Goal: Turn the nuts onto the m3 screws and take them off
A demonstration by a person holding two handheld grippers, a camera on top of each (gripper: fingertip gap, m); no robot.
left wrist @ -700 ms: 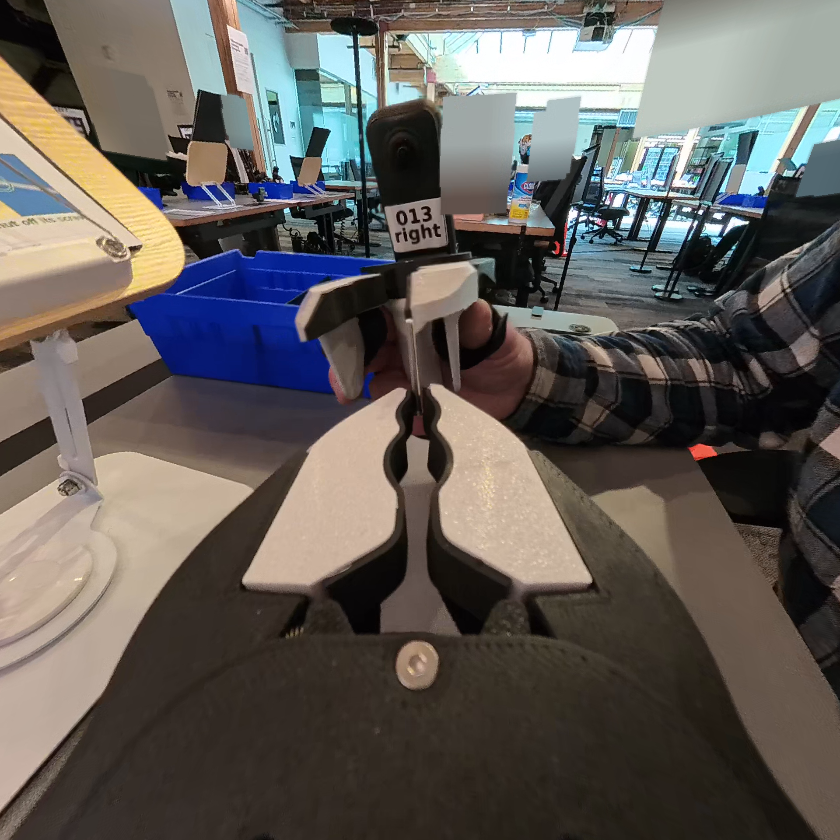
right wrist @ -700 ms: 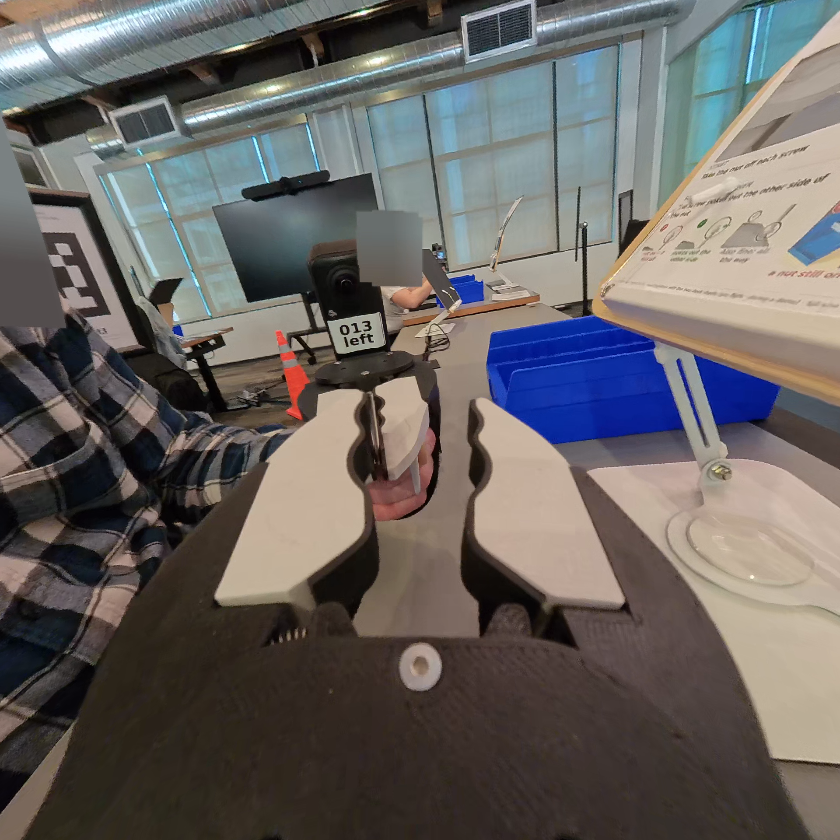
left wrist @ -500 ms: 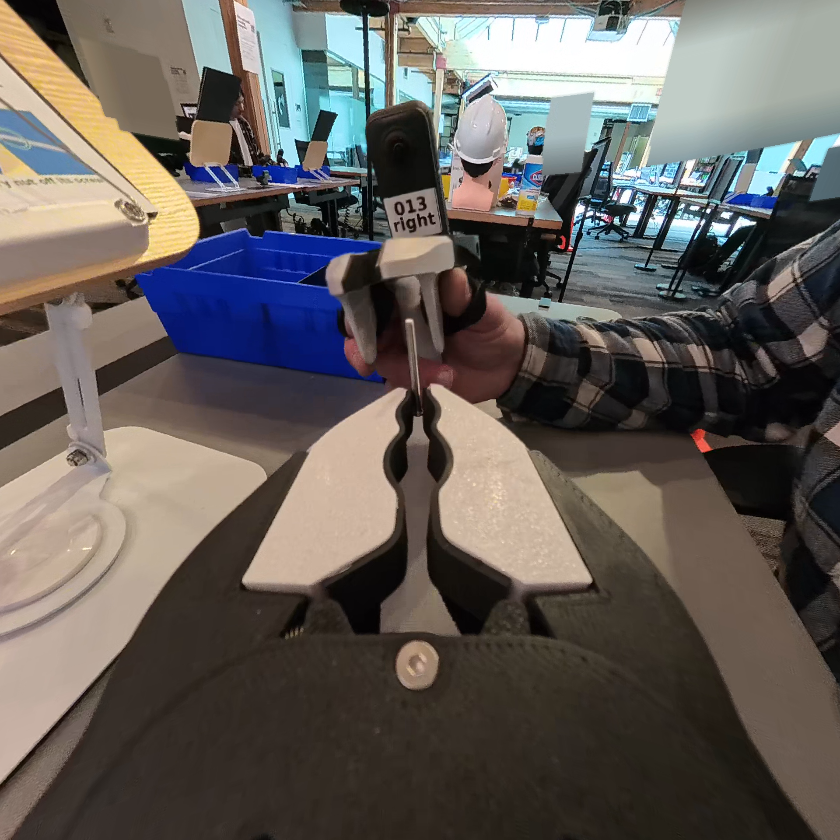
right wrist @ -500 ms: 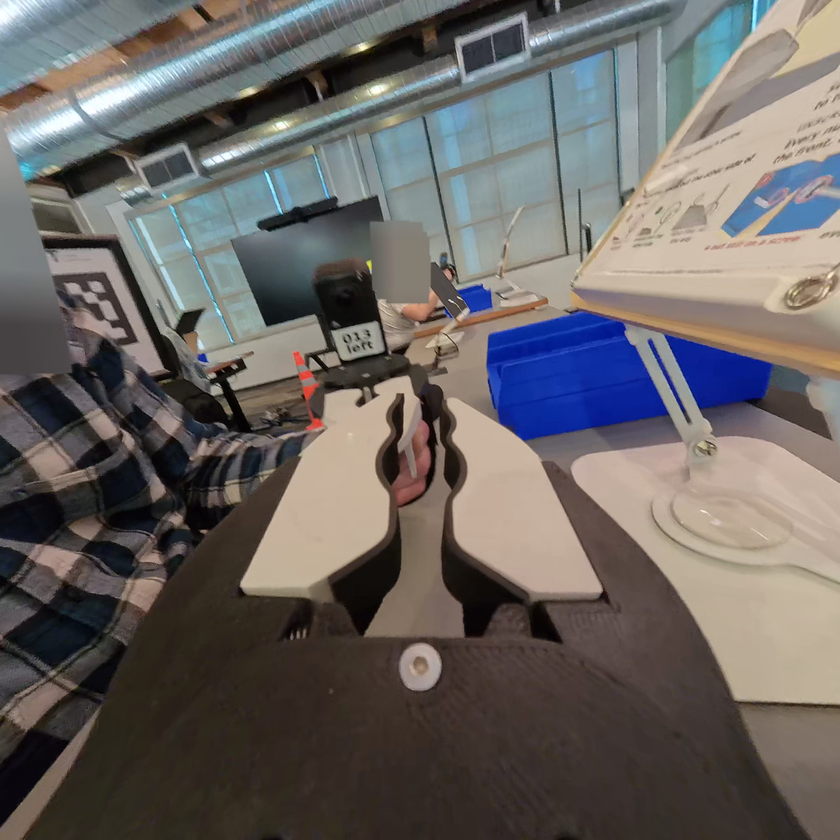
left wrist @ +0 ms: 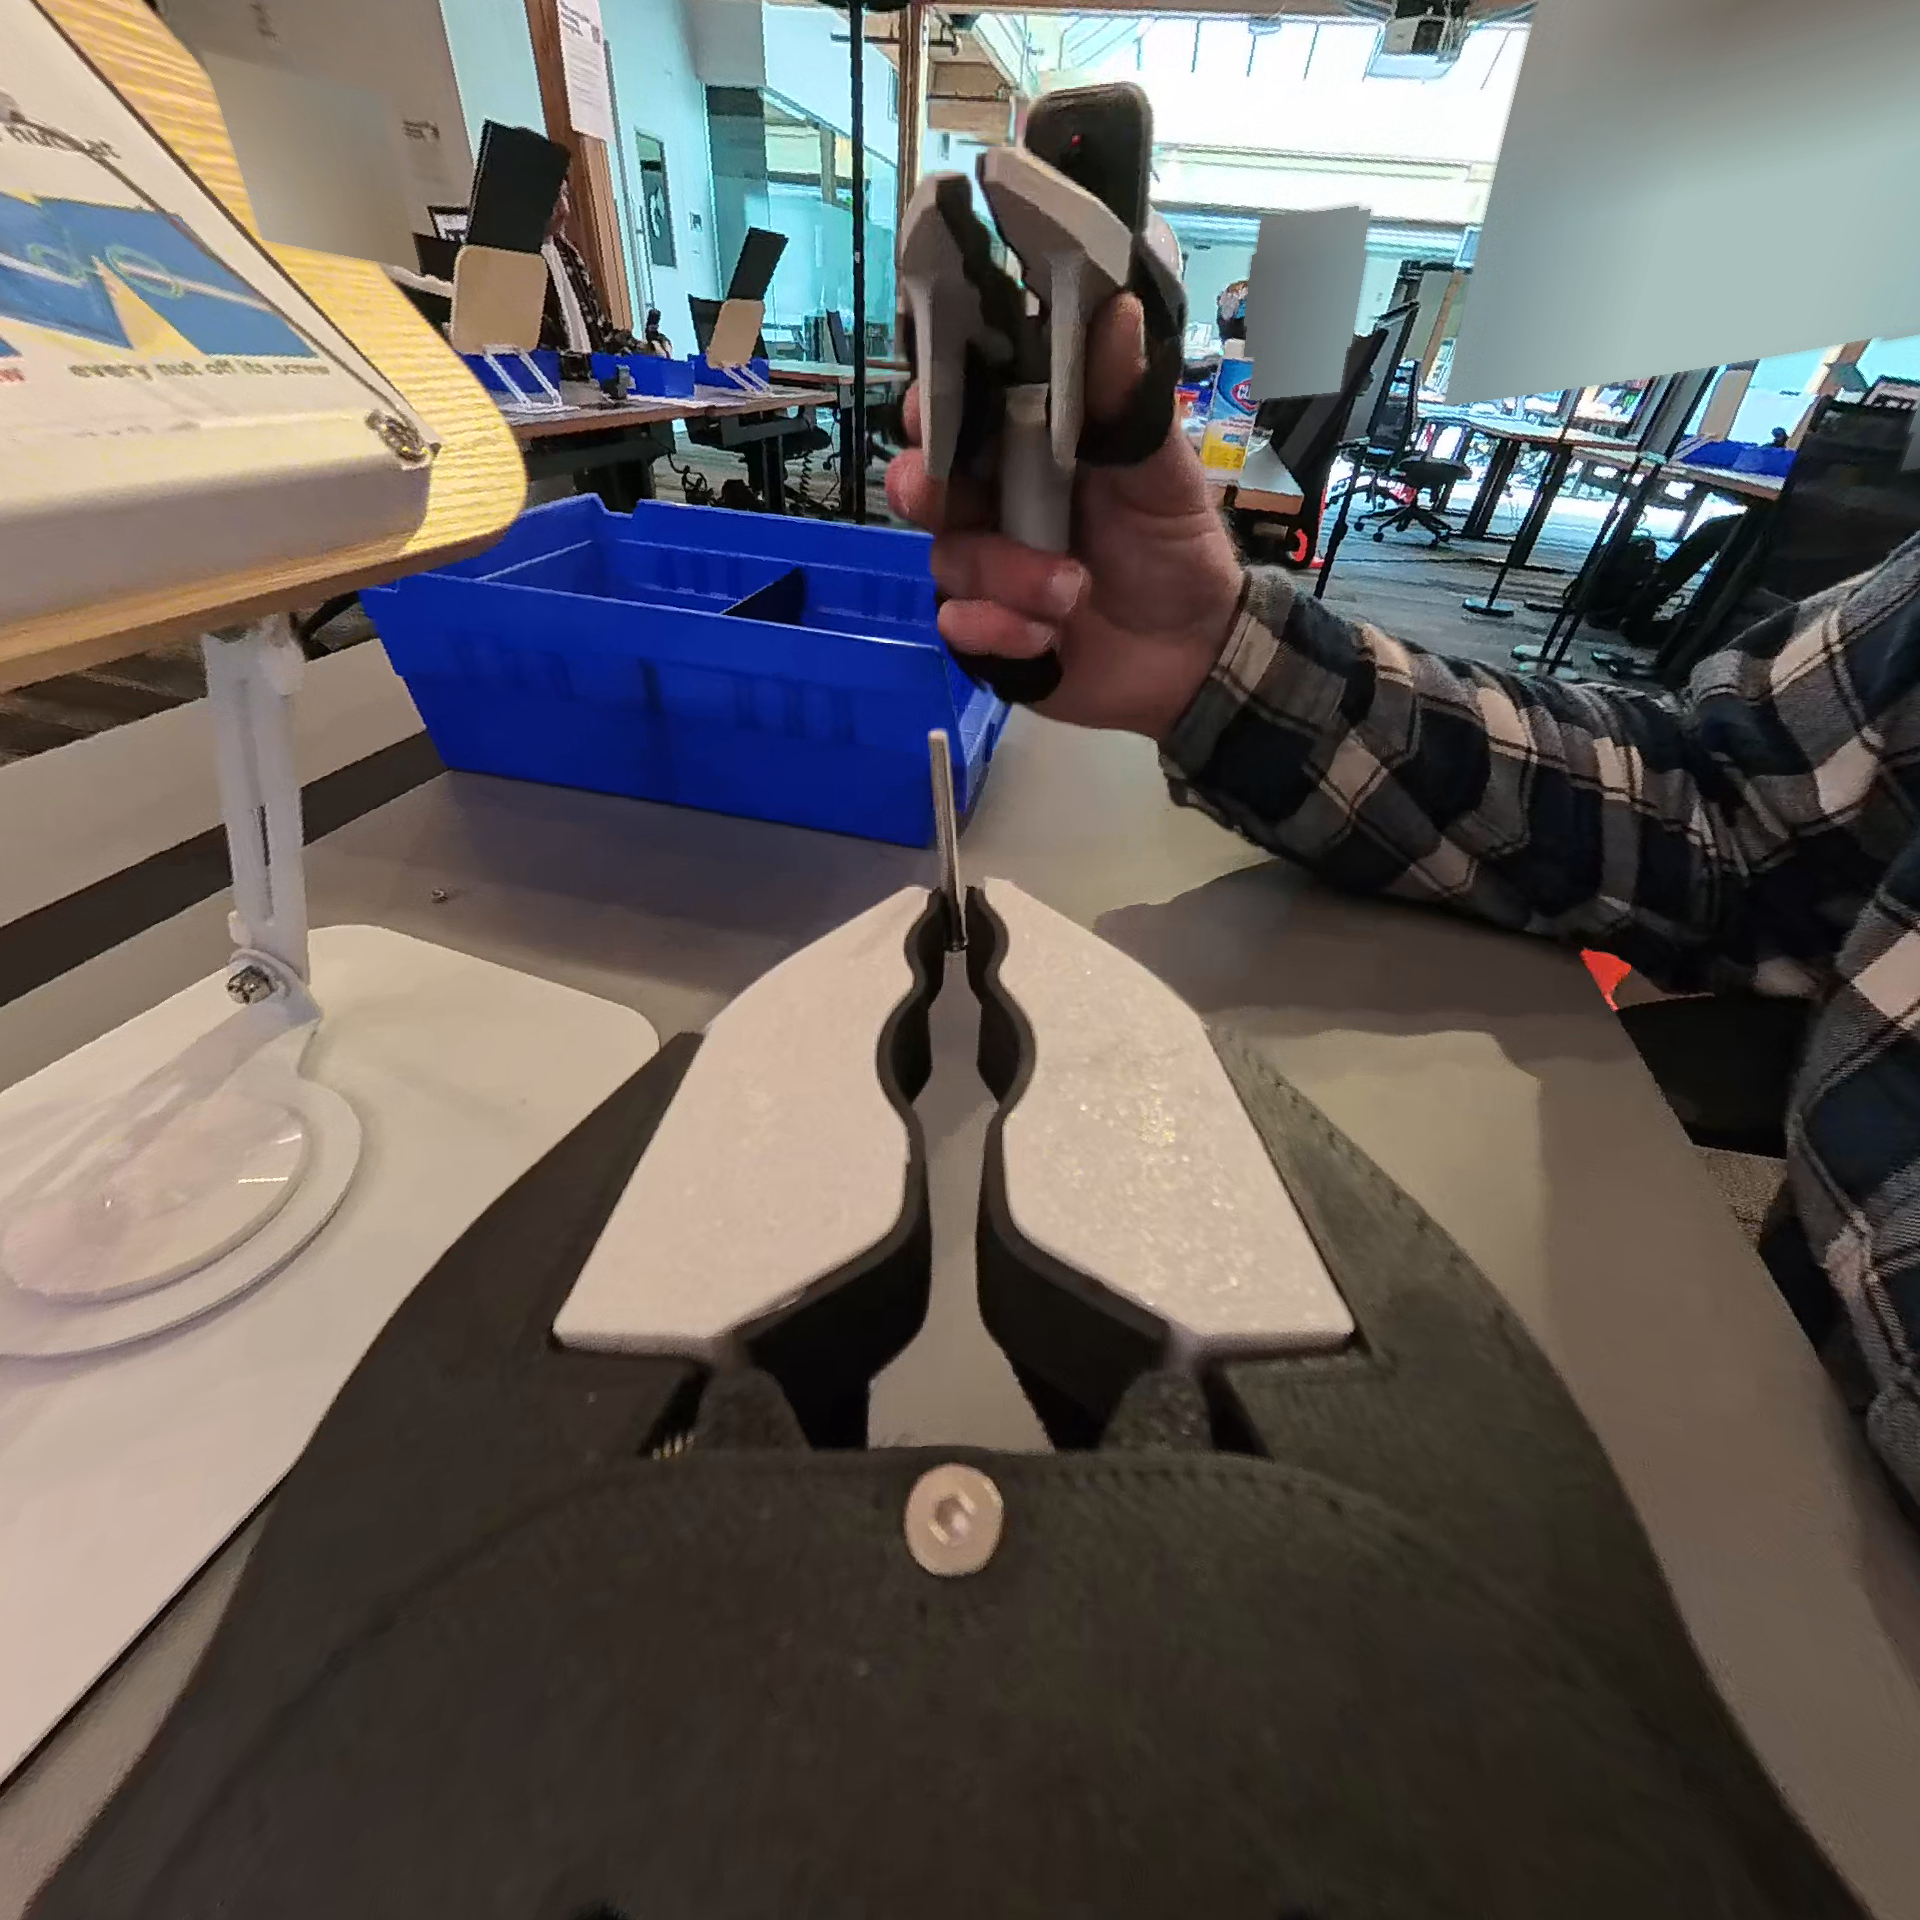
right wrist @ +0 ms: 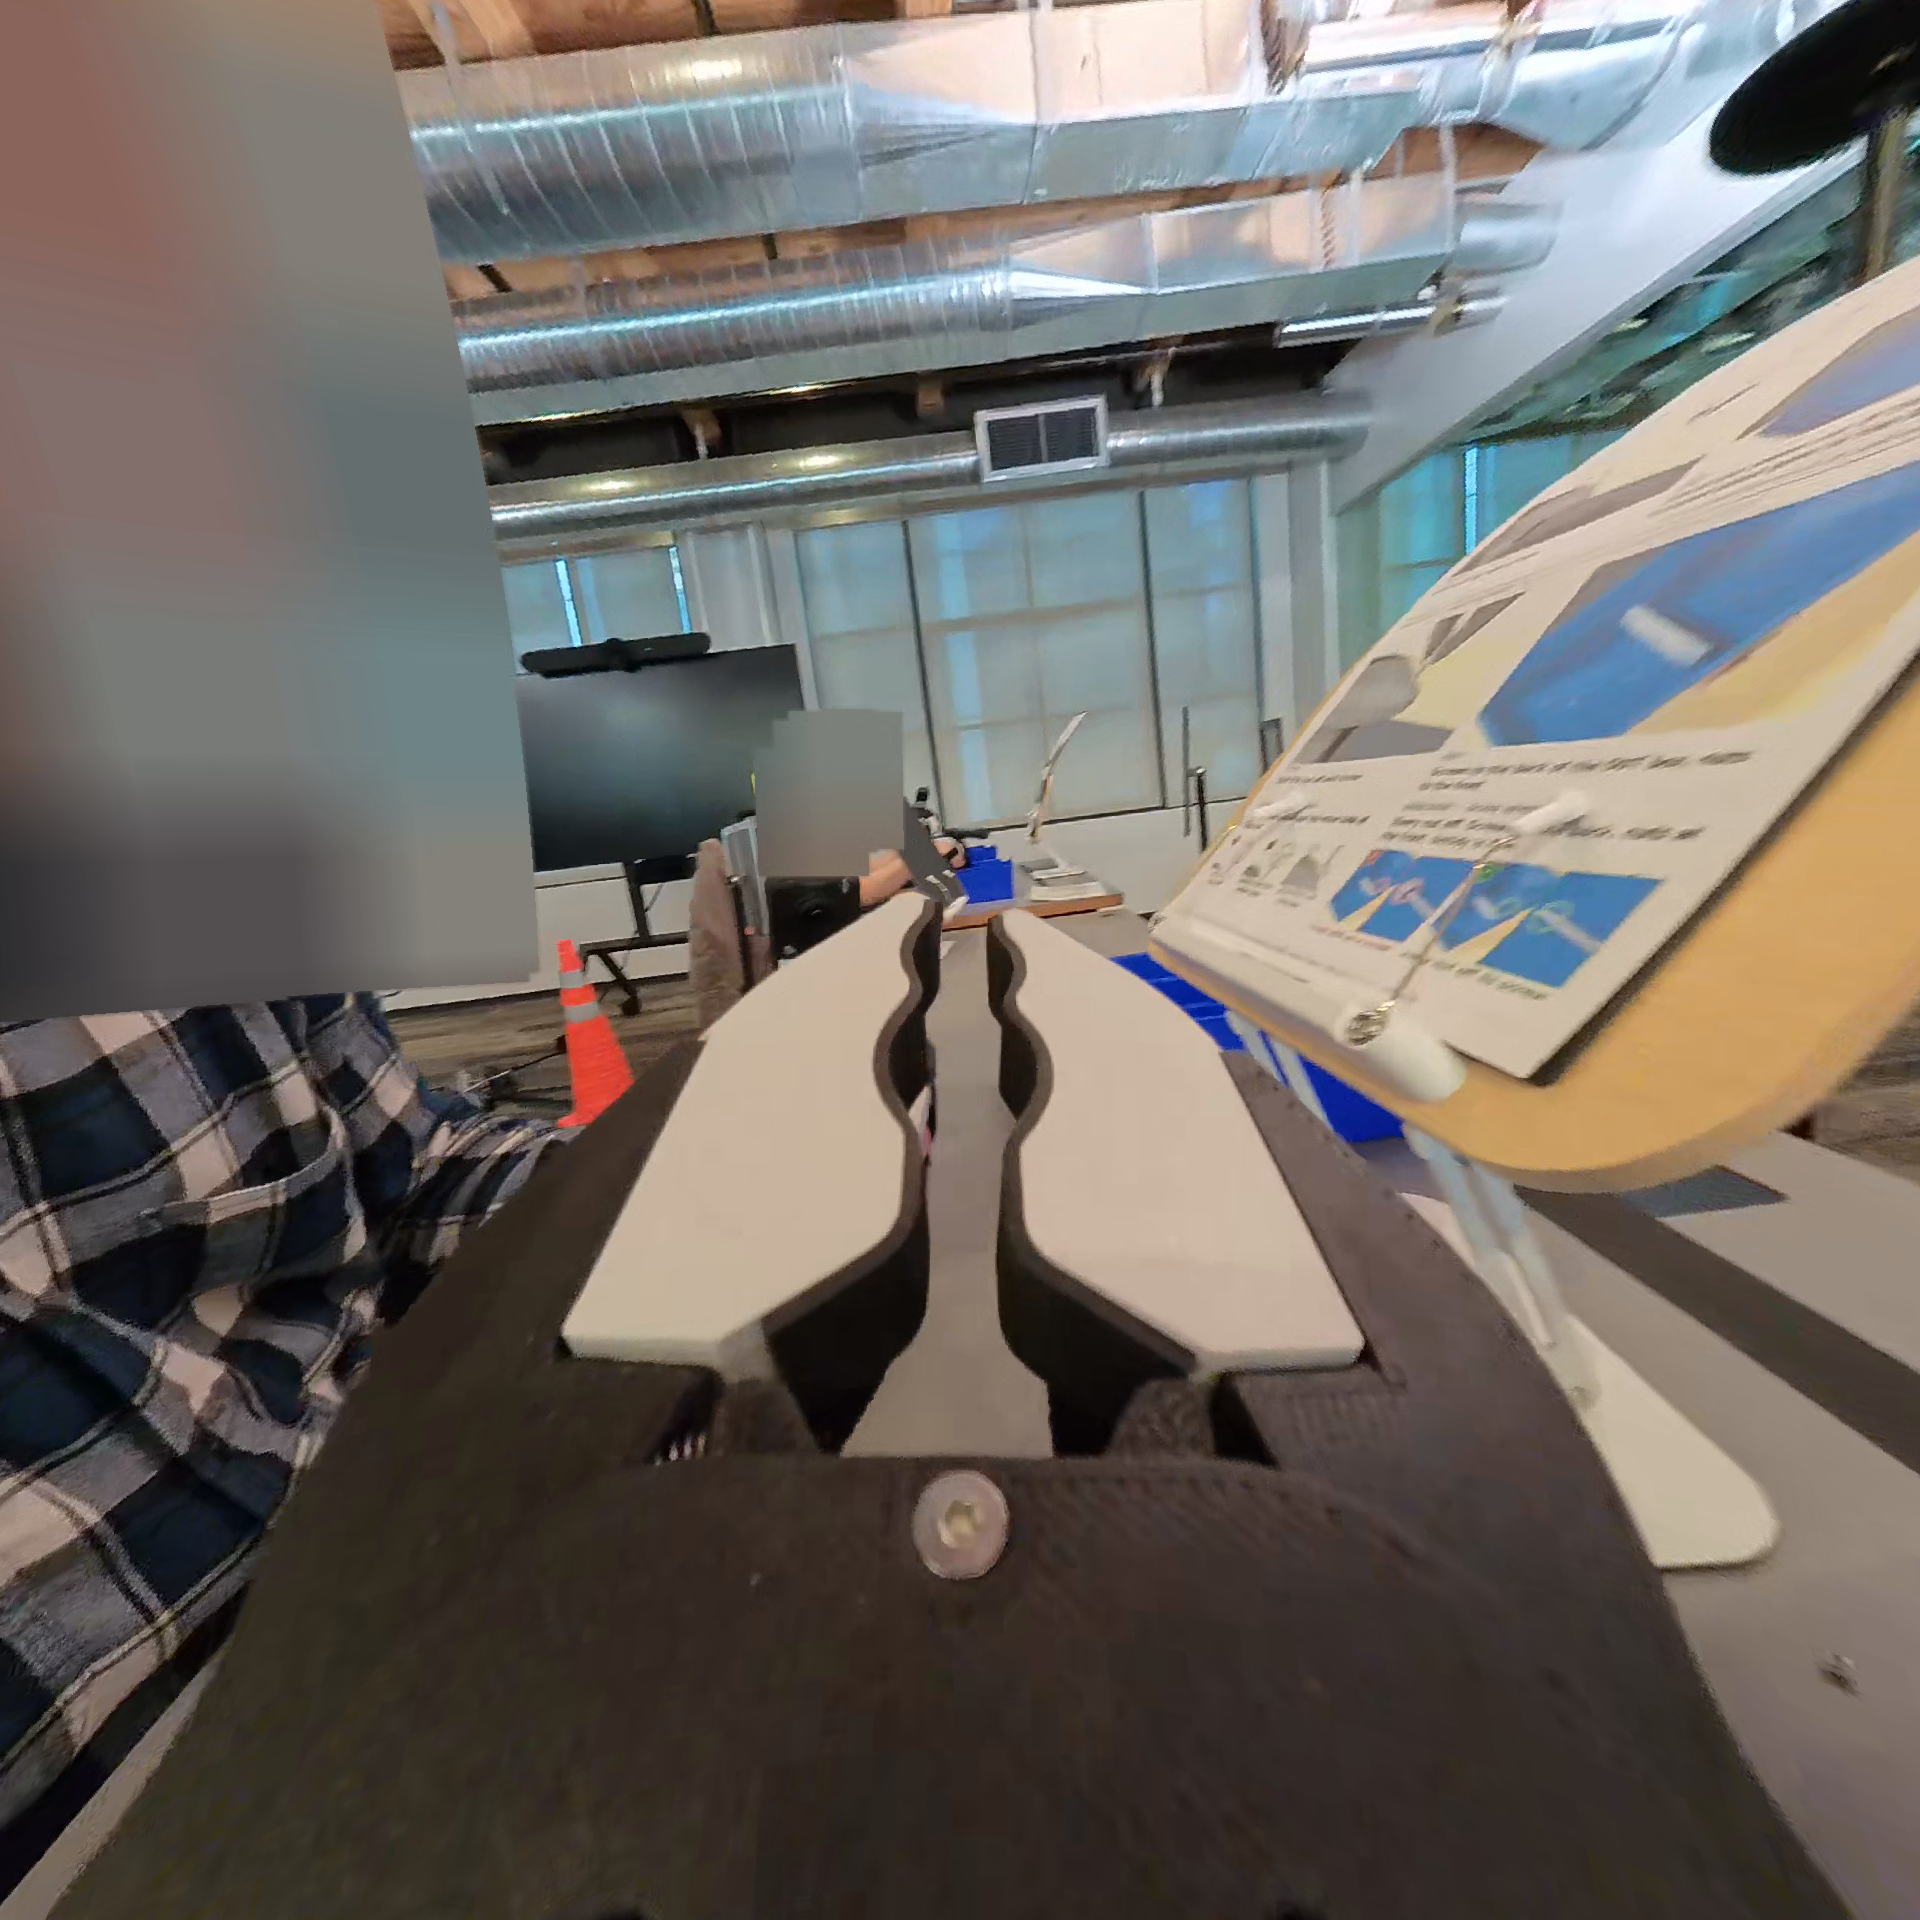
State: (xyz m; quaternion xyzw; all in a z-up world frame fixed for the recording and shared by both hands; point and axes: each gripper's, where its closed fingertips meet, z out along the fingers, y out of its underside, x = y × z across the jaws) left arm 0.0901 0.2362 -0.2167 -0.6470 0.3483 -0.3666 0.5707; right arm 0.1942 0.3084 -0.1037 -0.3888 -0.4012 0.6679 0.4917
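Tools point(left wrist: 951, 914): two; metal pin point(left wrist: 943, 821): one

Left gripper point(left wrist: 951, 914): white fingers point(left wrist: 790, 1132), black pads, black body. Pin point(left wrist: 943, 821) silver. Bin point(left wrist: 665, 686) at 11 o'clock bright blue. Sleeve point(left wrist: 1507, 790) at 2 o'clock navy-white-grey plaid. Table point(left wrist: 1351, 1091) grey. Cone point(right wrist: 590, 1039) at 10 o'clock orange, grey bands. Board point(right wrist: 1662, 1101) tan edge.

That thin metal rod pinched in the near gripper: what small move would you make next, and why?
Probably bring the right gripper back down toward the rod. The left gripper pinches only the rod's lower end, so it stands upright with its top free before the blue bin. The right one is raised well above it, fingers slightly apart with nothing visible between them.
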